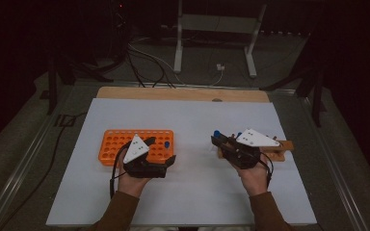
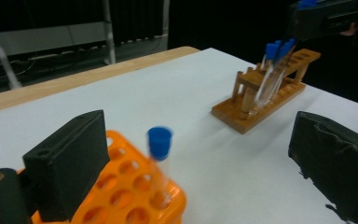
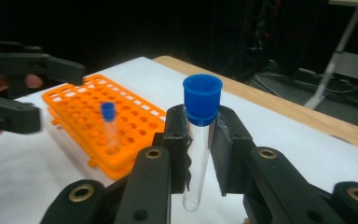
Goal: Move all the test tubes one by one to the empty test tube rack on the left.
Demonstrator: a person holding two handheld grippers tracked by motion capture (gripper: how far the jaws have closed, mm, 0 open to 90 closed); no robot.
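Right gripper [image 3: 199, 154], jaws clamped on a blue-capped test tube [image 3: 197, 140], upright above the white mat; left gripper [image 2: 200, 158] wide open, empty, beside a tube standing in the orange rack [image 3: 121, 126]. Risk: a tilted tube could miss its hole

- A white sheet [image 1: 188, 192] is laid over a wooden tabletop [image 1: 183, 93].
- Cables [image 1: 144, 62] and a white stand [image 1: 217, 29] are seen on the floor behind.
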